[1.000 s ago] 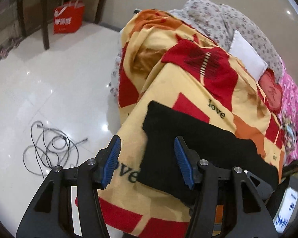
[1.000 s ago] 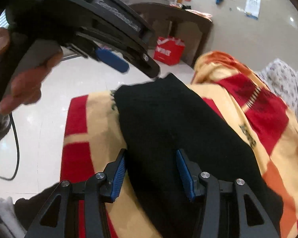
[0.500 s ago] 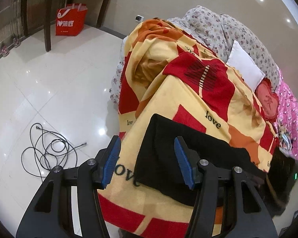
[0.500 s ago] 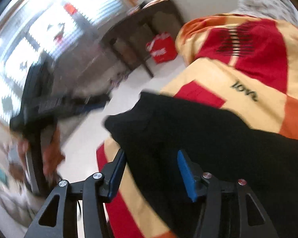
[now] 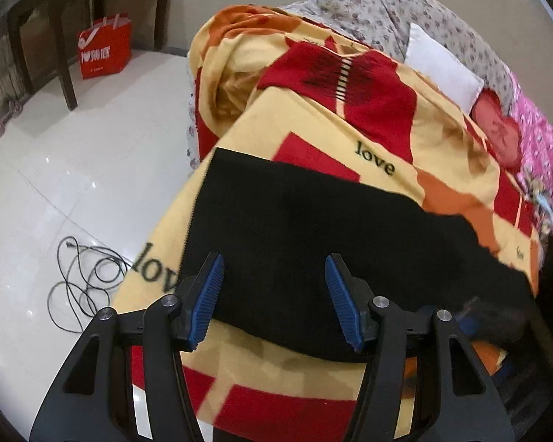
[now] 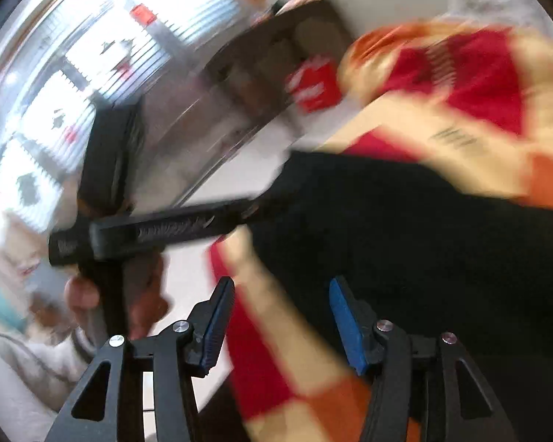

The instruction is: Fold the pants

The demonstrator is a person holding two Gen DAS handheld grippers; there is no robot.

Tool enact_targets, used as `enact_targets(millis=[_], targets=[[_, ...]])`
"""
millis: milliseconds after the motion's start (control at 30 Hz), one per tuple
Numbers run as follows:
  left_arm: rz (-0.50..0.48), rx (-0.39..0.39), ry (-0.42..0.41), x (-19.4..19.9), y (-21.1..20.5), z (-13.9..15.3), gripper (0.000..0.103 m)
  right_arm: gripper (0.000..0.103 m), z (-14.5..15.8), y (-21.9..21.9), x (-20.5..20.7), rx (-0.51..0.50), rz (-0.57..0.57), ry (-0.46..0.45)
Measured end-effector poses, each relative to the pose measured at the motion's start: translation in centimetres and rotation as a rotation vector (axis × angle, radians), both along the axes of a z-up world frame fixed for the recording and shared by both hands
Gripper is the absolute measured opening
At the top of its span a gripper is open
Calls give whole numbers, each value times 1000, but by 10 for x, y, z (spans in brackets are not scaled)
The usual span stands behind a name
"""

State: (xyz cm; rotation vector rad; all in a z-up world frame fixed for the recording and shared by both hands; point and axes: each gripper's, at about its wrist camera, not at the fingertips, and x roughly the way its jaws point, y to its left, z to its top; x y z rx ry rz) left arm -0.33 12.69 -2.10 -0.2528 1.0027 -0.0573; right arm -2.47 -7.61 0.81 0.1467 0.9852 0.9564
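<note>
Your black pants [image 5: 313, 235] lie flat in a long strip on the patterned blanket [image 5: 442, 147] over the bed; both the left gripper [image 5: 274, 294] and right gripper [image 6: 282, 316] hover spread apart, holding nothing. You're between folds, I'd judge: next, pinch an end and carry it over

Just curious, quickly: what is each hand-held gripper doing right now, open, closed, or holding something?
Left hand-held gripper: open, empty, over the black pants.
Right hand-held gripper: open, empty; picture blurred.

left floor [image 5: 55, 169]: open, cable [image 5: 81, 276] near
far left: chair [image 5: 61, 48], red bag [image 5: 105, 48]
far right: pillow [image 5: 442, 70] blocks
</note>
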Motion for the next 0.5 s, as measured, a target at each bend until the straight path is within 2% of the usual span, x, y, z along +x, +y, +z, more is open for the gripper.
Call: enact_targets(millis=[33, 133, 233, 367, 500], targets=[[-1, -1, -13, -2, -3, 2, 57, 52, 3, -18, 1, -49, -67, -38], [-23, -5, -28, -4, -15, 2, 57, 52, 2, -51, 4, -149, -172, -84], [-11, 43, -27, -6, -23, -8, 57, 52, -17, -68, 10, -195, -244, -49], [-1, 135, -30, -9, -29, -17, 57, 52, -12, -74, 0, -202, -245, -91], [5, 138, -39, -13, -32, -8, 57, 52, 0, -92, -1, -224, -292, -117]])
